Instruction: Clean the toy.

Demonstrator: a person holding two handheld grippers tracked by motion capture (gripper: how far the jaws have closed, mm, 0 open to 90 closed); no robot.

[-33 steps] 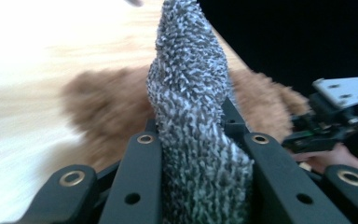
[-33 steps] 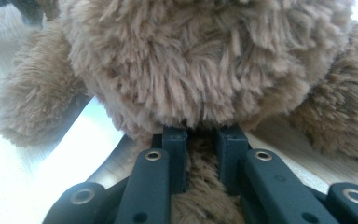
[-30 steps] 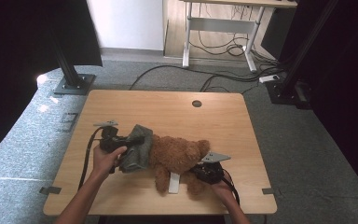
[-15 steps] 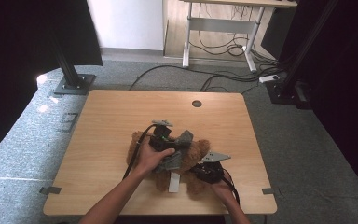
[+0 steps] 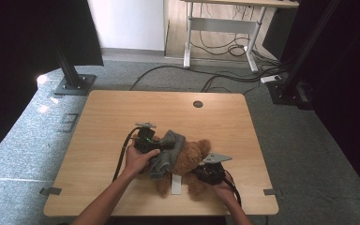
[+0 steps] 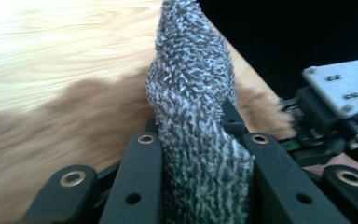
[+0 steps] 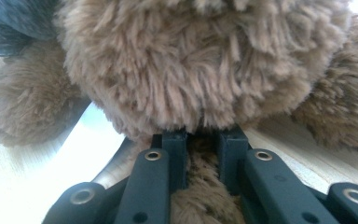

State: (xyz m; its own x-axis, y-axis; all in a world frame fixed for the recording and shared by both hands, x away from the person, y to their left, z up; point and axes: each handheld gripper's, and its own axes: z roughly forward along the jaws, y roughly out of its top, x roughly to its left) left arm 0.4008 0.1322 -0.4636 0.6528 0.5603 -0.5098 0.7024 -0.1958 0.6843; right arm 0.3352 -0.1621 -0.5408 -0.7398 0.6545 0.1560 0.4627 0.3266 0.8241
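Observation:
A brown plush teddy bear lies on the wooden table near its front edge. My left gripper is shut on a grey knitted cloth, which drapes over the bear's left side. In the left gripper view the cloth is pinched between the black jaws and rises above them, with the bear's fur behind. My right gripper is shut on the bear at its right side. The right gripper view has a tuft of brown fur clamped between the jaws and the bear's body bulging above.
A white strip lies under the bear near the table's front. A round cable hole sits at the table's far edge. Black stand bases and floor cables lie beyond the table.
My left gripper carried the grey cloth from the bear's left to over its middle, then drew back a little to the left. The right gripper kept still on the bear.

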